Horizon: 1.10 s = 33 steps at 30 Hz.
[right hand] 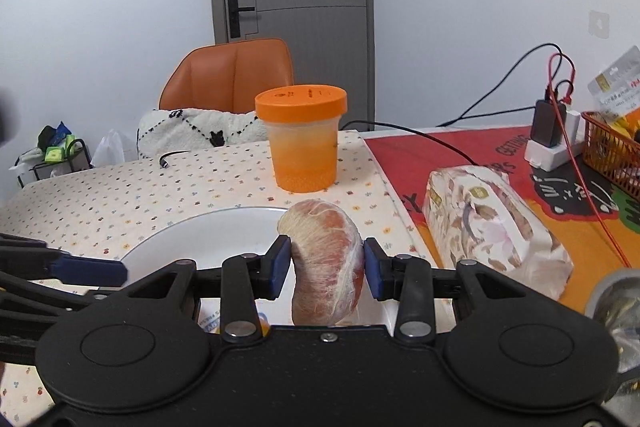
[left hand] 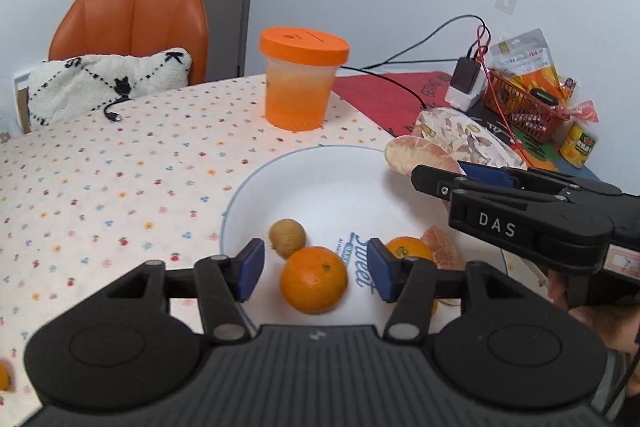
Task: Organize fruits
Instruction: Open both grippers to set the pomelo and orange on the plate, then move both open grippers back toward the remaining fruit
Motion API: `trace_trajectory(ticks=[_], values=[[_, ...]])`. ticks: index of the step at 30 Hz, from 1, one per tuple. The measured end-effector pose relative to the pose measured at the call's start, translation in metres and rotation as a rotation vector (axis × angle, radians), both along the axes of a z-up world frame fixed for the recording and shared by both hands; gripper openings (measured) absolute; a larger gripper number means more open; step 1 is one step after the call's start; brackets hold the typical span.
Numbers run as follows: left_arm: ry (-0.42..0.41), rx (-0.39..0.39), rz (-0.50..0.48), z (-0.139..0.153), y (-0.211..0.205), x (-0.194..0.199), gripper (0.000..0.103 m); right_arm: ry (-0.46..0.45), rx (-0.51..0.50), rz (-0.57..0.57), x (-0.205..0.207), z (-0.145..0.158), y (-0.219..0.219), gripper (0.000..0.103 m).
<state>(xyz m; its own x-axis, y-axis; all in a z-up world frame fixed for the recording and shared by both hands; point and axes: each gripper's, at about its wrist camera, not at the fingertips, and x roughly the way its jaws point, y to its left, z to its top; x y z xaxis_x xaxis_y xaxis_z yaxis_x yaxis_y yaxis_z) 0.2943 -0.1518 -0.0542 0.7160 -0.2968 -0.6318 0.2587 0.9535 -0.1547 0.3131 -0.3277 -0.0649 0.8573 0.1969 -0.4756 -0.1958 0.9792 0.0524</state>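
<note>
The white bowl (left hand: 248, 187) on the counter (left hand: 100, 187) already holds two oranges (left hand: 314, 279), a small yellow fruit (left hand: 287, 238) and a peeled segment (left hand: 442, 247), while the right tool (right hand: 325, 267) pinches a peeled wedge (right hand: 328, 263) above the rim, apparently next to go in, and the left tool (left hand: 314, 269) hovers spread and empty over the bowl.

Two tong-mounted views, shared bowl (left hand: 248, 187)

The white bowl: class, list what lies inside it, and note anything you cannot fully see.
Inside the white bowl: a large orange, a small yellowish fruit, a second orange and a peeled segment. The left tongs cover part of the second orange and the bowl's near side.
</note>
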Motion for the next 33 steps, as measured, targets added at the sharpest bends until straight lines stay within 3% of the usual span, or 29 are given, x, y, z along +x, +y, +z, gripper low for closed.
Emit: trace_trajectory(ticks=[3,7,10,13,15,26,33], values=[[-0.009,-0.008,0.019,0.004,0.008,-0.003,0.064,-0.005,-0.005,0.024,0.005,0.003,0.005,0.039],[-0.034,-0.002,0.055,0.009,0.019,-0.009,0.077,-0.057,-0.031,0.016,-0.002,0.010,0.010,0.067],[-0.055,-0.027,0.058,0.014,0.030,-0.016,0.089,-0.057,0.015,0.012,-0.009,0.016,0.007,0.069],[-0.072,-0.032,0.067,0.019,0.036,-0.023,0.093,-0.044,0.033,-0.003,-0.018,0.019,0.005,0.073],[-0.073,-0.019,0.072,0.021,0.038,-0.027,0.094,-0.041,0.049,-0.010,-0.026,0.021,0.004,0.081],[-0.097,-0.015,0.093,0.030,0.059,-0.061,0.095,-0.024,0.100,-0.017,-0.068,0.027,0.011,0.103],[-0.055,-0.057,0.115,0.036,0.080,-0.076,0.097,-0.024,0.121,-0.020,-0.089,0.030,0.019,0.103]])
